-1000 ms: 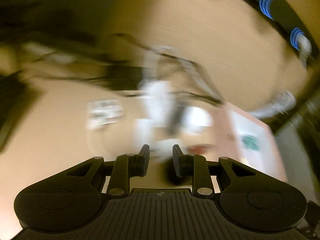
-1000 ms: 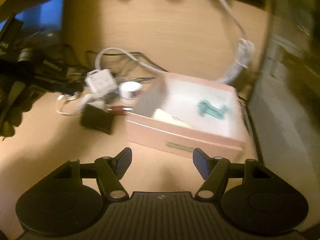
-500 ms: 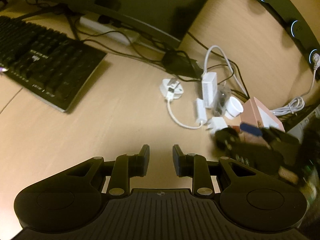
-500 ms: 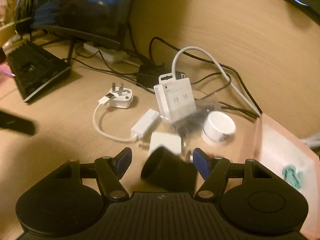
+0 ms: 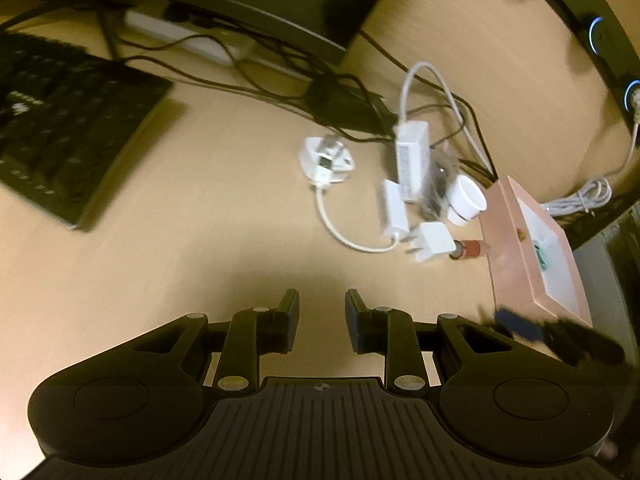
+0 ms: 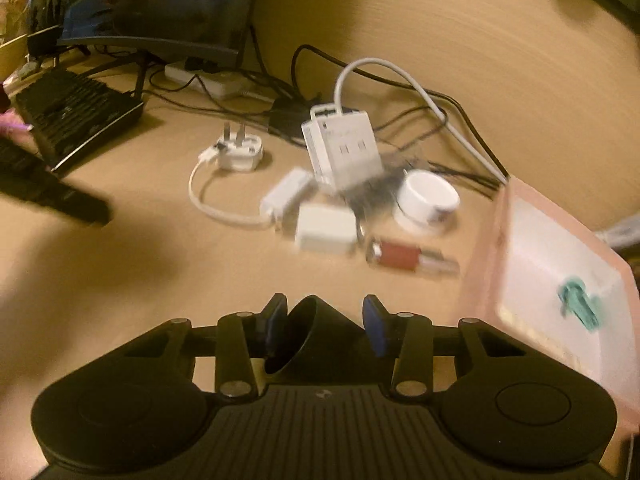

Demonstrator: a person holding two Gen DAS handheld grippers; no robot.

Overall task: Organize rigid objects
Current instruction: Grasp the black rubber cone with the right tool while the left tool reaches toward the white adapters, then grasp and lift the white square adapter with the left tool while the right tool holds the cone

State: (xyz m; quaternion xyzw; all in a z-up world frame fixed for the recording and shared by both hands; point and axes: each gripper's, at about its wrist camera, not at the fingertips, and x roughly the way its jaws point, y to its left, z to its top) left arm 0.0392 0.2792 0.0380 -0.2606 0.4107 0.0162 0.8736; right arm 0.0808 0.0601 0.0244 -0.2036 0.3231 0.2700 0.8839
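My right gripper (image 6: 325, 330) is shut on a black cone-shaped object (image 6: 316, 332), held low over the wooden desk beside the pink box (image 6: 486, 240). The box holds a teal clip (image 6: 578, 298). On the desk lie a white UK plug (image 6: 240, 148), a white multi-port charger (image 6: 342, 152), a small white adapter (image 6: 326, 230), a white round jar (image 6: 426, 198) and a red tube (image 6: 400, 256). My left gripper (image 5: 322, 314) is nearly shut and empty above bare desk, left of the same pile (image 5: 416, 200) and box (image 5: 504, 248).
A black keyboard (image 5: 64, 128) lies at the left. A monitor (image 6: 160, 4) stands behind, with a white power strip (image 6: 208, 78) and tangled black cables (image 6: 420, 120). My right gripper (image 5: 560, 336) shows at the lower right of the left wrist view.
My right gripper has closed around the black cone and drawn back toward the box. My left gripper has swung from a blurred view to look steadily over the desk.
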